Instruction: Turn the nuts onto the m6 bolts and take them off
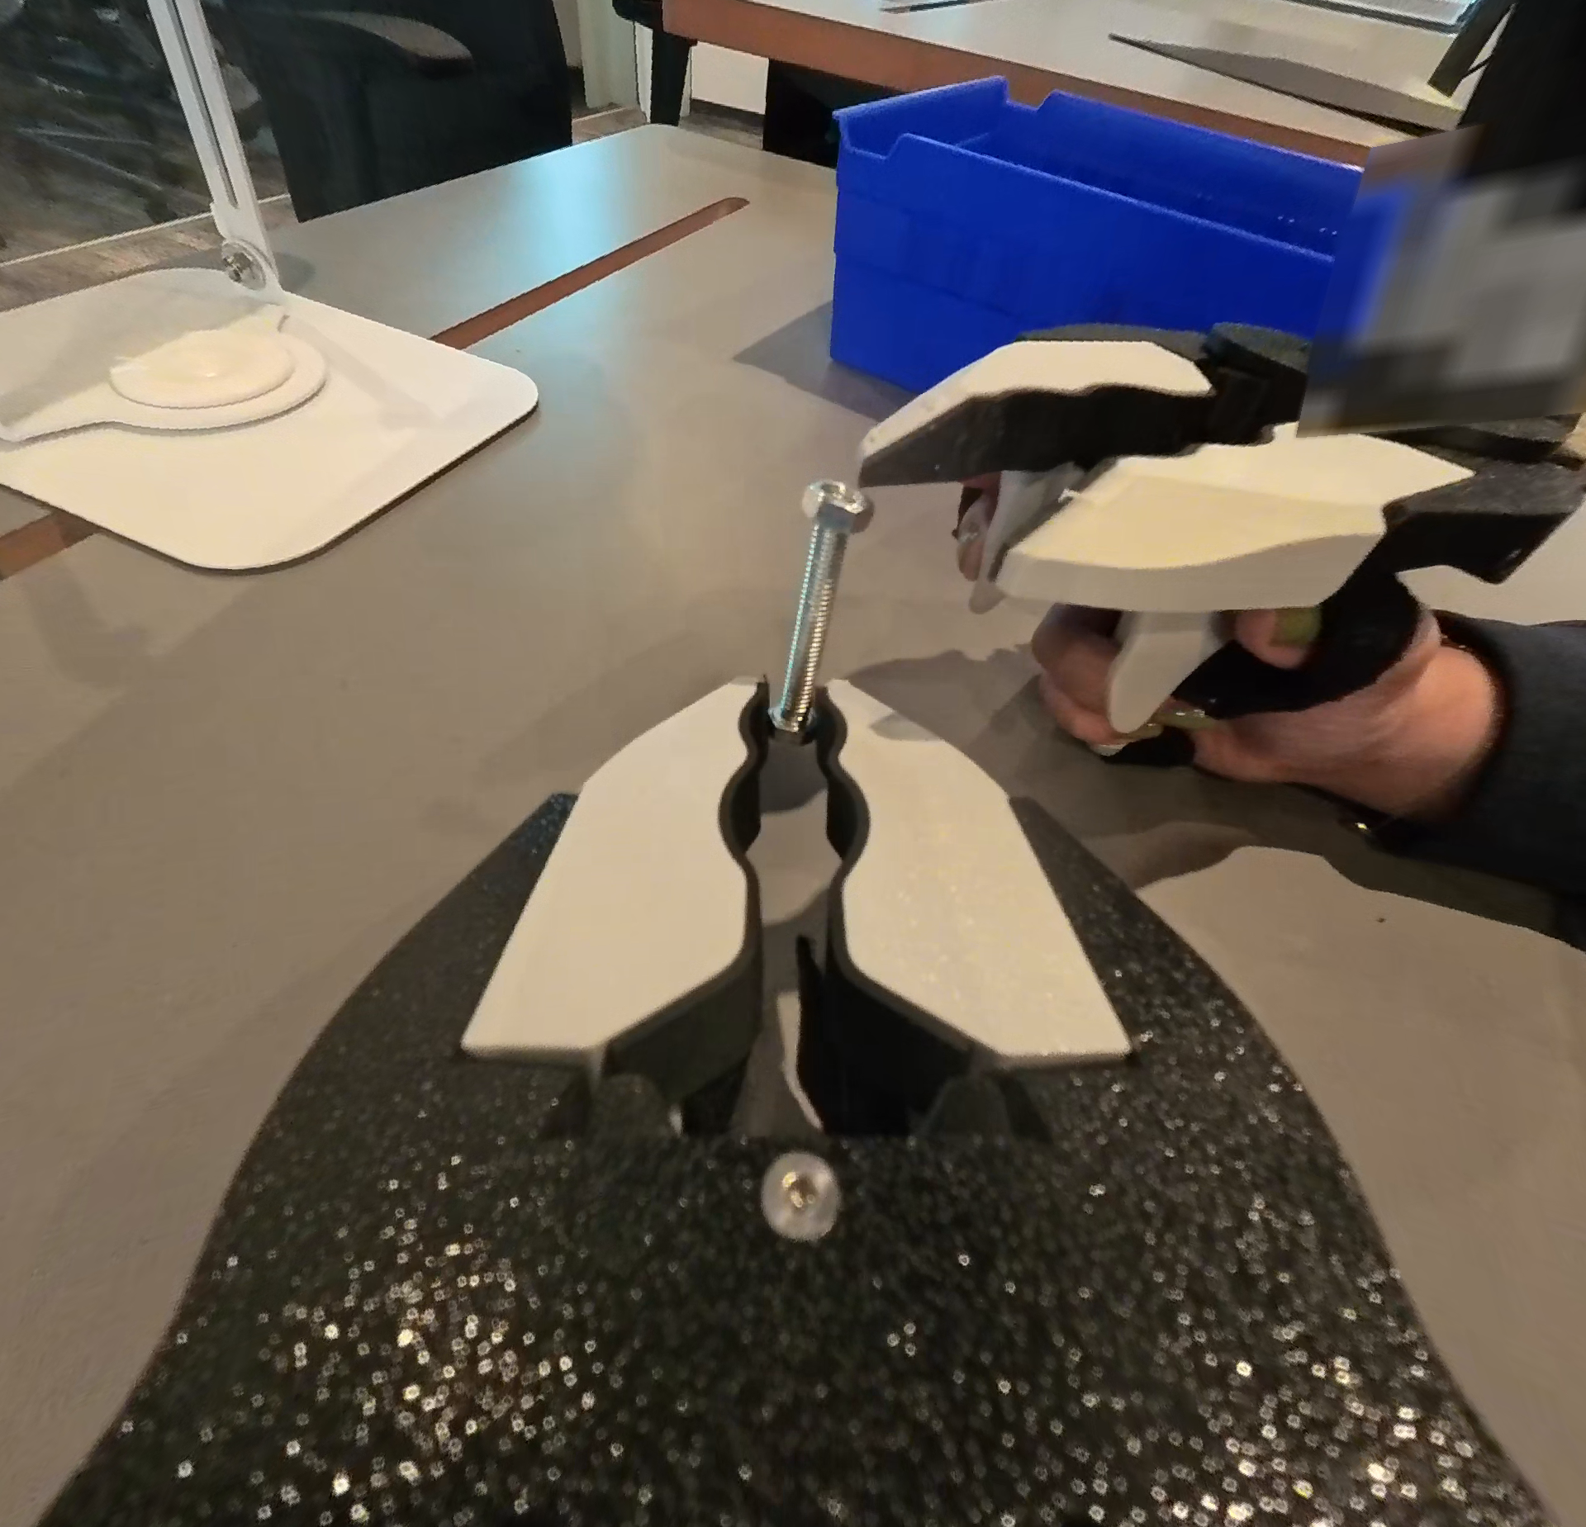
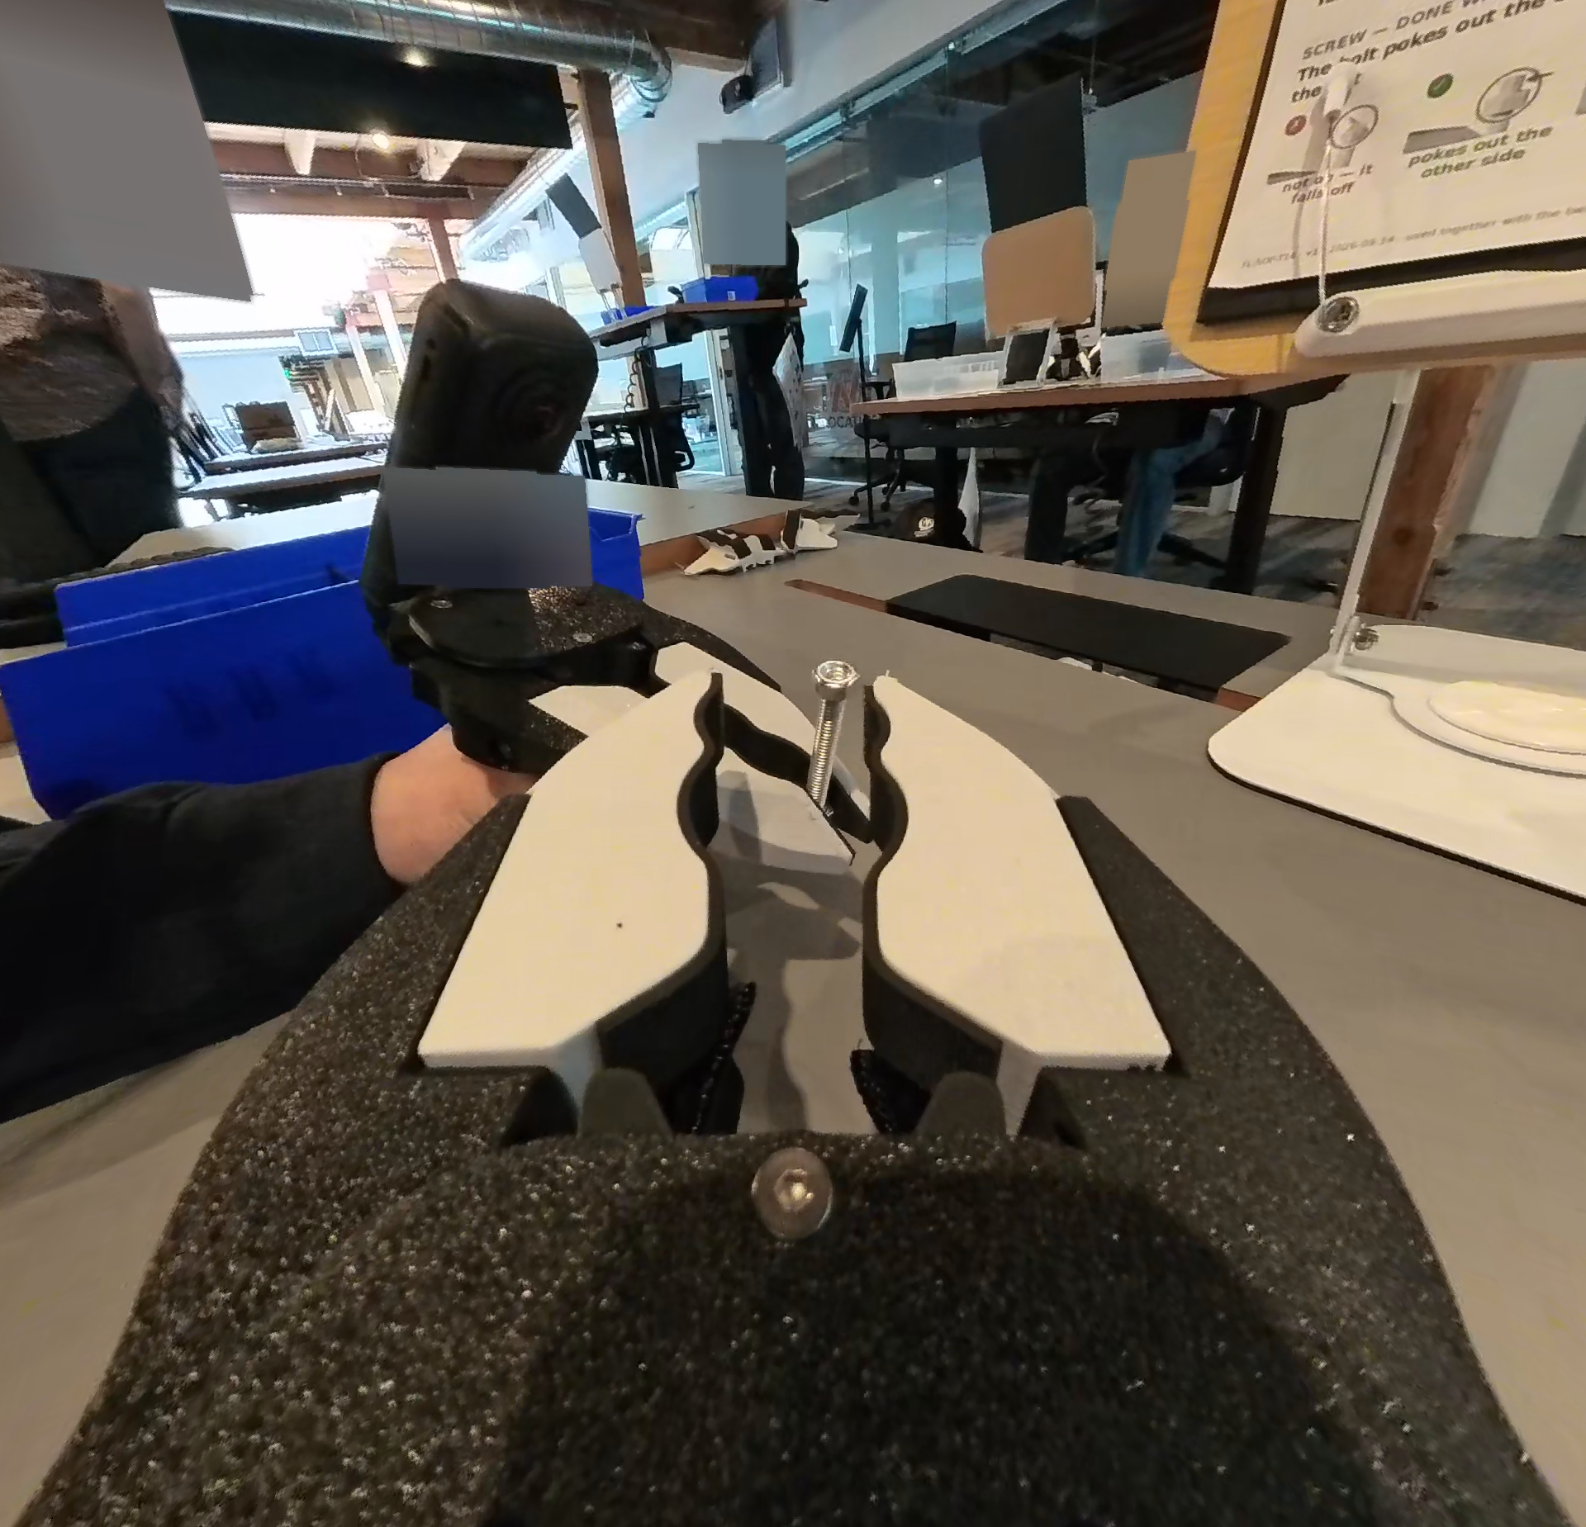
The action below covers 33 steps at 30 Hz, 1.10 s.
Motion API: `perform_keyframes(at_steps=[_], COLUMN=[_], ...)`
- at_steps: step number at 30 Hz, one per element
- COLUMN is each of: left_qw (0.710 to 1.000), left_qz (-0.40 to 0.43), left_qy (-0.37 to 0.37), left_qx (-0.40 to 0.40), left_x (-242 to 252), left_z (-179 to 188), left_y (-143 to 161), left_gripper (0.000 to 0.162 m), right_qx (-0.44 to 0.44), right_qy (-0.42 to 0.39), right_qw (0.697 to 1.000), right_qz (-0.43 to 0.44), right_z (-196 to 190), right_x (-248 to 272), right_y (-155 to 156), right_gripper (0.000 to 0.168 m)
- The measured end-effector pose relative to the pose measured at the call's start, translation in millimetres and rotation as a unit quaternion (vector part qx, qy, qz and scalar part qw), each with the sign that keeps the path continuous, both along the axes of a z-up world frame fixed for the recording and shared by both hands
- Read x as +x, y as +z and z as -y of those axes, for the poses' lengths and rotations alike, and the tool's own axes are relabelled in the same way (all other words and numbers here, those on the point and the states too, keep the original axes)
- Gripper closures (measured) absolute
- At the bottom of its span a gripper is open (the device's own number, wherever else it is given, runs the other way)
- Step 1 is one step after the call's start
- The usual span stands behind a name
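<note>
silver bolt (image 1: pixel 811 611), near-upright, head up

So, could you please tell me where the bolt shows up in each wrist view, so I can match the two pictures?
Left wrist view: the bolt stands just above centre, its lower end clamped in the left gripper, head up.
Right wrist view: the bolt stands at centre, between the open right gripper fingers.
Shared landmark: the blue bin.

Left wrist view: mounted low behind its own fingers (image 1: pixel 678 868), close above the grey table (image 1: pixel 343 714), facing a blue bin (image 1: pixel 1073 233). Right wrist view: same low mounting, facing crosswise toward an open office — white stand base (image 2: pixel 1373 765) at right. Shared by both: the upright bolt (image 1: pixel 811 606) (image 2: pixel 828 735), bin (image 2: pixel 214 696), stand base (image 1: pixel 257 422).
</note>
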State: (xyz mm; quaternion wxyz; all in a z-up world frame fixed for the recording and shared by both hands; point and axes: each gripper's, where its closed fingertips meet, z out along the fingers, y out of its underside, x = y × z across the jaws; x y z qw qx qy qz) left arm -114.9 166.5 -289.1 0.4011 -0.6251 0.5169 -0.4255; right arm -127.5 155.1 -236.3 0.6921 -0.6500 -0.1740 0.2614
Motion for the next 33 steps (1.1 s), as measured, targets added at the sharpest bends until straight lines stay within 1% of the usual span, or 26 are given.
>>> perform_keyframes(at_steps=[20, 25, 33], left_qw=[1.0, 1.0, 1.0], left_qz=[-0.007, -0.008, -0.01], left_qy=[-0.004, -0.004, -0.005], left_qx=[0.004, 0.003, 0.004], left_x=[1.1, 1.1, 1.2], left_z=[1.0, 1.0, 1.4], left_y=[-1.8, -2.0, -2.6], left_gripper=[0.152, 0.152, 0.152], right_qx=[-0.006, 0.003, -0.003], right_qy=[0.004, 0.026, -0.004], right_qw=[1.0, 1.0, 1.0], right_qz=[0.004, 0.007, 0.005], right_z=[-1.6, 3.9, -1.5], right_x=[-1.9, -6.9, -0.3], right_y=[-1.7, -0.4, -1.1], right_gripper=[0.139, 0.142, 0.137])
